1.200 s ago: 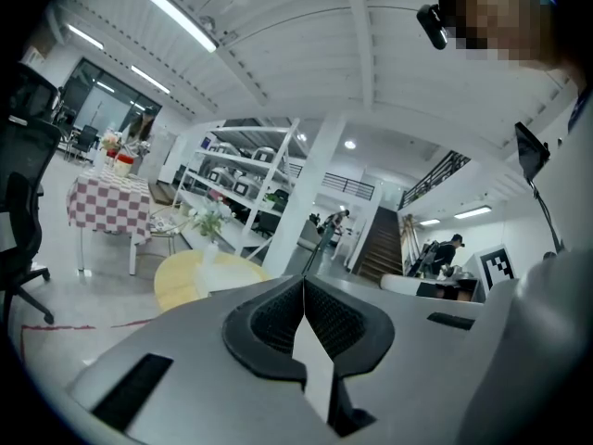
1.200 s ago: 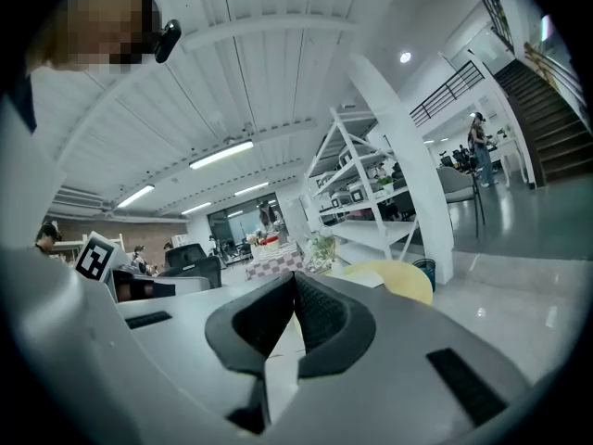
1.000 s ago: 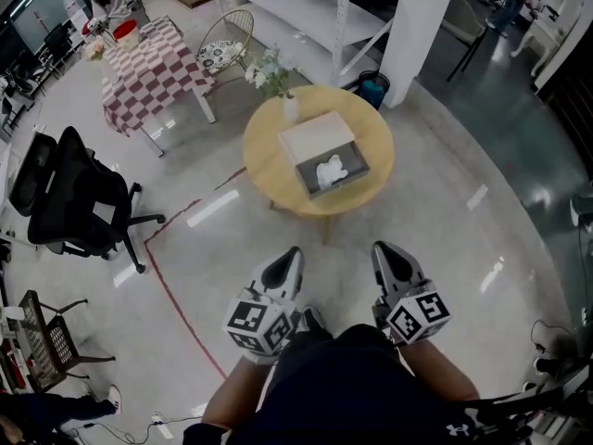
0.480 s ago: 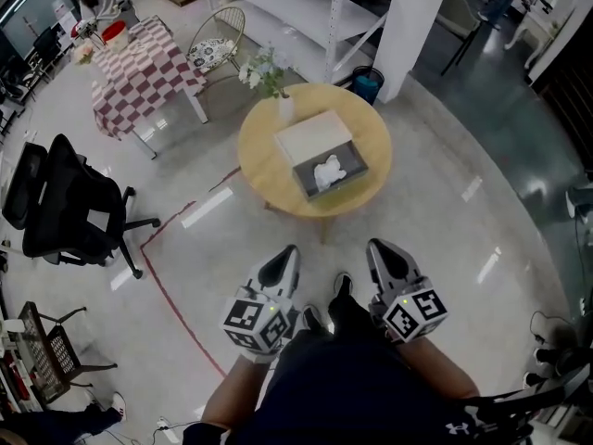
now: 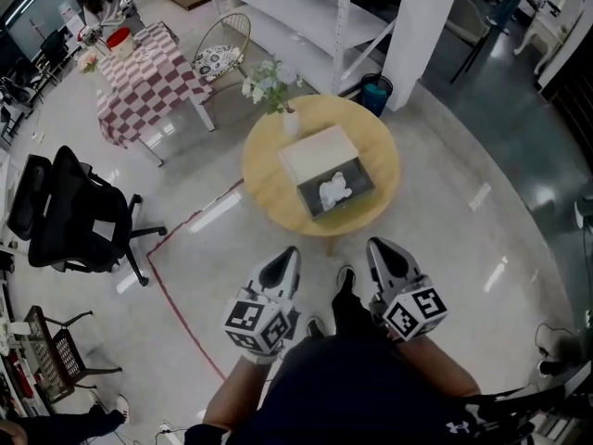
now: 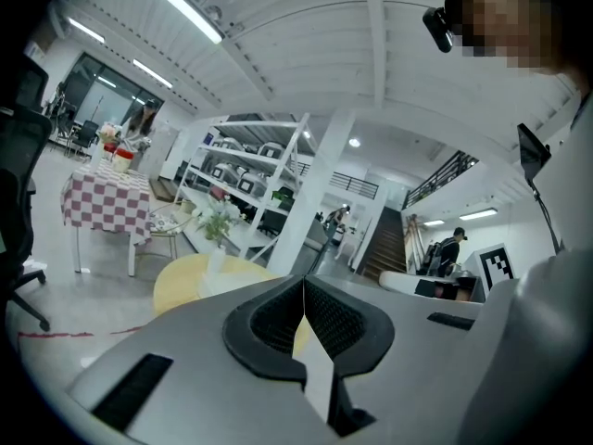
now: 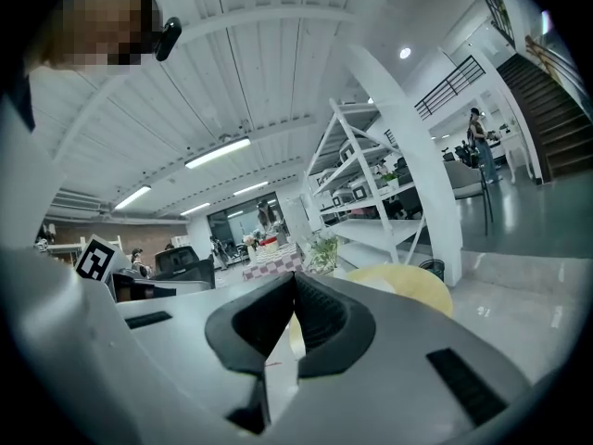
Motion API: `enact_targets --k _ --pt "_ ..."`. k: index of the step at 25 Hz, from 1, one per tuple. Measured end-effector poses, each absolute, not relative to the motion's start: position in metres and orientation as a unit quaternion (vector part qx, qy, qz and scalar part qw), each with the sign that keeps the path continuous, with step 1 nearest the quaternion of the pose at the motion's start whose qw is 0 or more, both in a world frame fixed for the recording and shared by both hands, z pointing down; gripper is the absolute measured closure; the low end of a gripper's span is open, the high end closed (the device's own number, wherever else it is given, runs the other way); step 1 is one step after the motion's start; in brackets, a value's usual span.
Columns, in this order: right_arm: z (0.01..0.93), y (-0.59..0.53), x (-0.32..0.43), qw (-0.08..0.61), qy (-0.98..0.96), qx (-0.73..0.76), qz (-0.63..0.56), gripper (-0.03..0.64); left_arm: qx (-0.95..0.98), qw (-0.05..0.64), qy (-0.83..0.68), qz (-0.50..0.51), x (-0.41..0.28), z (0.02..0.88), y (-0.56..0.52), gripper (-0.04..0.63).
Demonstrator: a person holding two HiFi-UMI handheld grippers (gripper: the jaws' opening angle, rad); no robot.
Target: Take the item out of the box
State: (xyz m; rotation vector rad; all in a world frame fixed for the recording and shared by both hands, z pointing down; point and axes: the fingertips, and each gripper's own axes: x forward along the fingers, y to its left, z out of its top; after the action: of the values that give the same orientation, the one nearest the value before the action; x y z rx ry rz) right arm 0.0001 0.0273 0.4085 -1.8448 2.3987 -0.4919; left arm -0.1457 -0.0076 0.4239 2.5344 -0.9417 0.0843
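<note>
The round table (image 5: 269, 170) is now seen slightly nearer, a foot being advanced. The left gripper (image 5: 285, 265) and right gripper (image 5: 384, 260) are held pressed together, empty. The white item (image 5: 334, 189) is left in the open box (image 5: 363, 185), far ahead; reach is judged not yet gained.

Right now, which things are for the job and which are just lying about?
For the job: box, white item inside it, left gripper, right gripper, jaws shut on both.
Just about: flower vase, office chair, checked table, wicker chair.
</note>
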Motion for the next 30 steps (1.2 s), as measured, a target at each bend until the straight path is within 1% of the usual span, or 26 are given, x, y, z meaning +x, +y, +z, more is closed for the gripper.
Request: enact_targets --k 12,18,30 --pt "0.407 -0.053 0.048 0.039 0.795 -0.581 -0.169 0.604 0.908 0.213 -0.360 0.030 -0.096 0.417 -0.082 0.577" --pt "0.413 -0.080 0.073 0.041 0.796 -0.575 -0.185 0.604 0.902 0.217 -0.371 0.042 -0.075 0.420 -0.103 0.577" --pt "0.410 -0.118 0.101 0.056 0.810 -0.551 -0.192 0.604 0.893 0.211 -0.395 0.050 -0.047 0.413 -0.128 0.577"
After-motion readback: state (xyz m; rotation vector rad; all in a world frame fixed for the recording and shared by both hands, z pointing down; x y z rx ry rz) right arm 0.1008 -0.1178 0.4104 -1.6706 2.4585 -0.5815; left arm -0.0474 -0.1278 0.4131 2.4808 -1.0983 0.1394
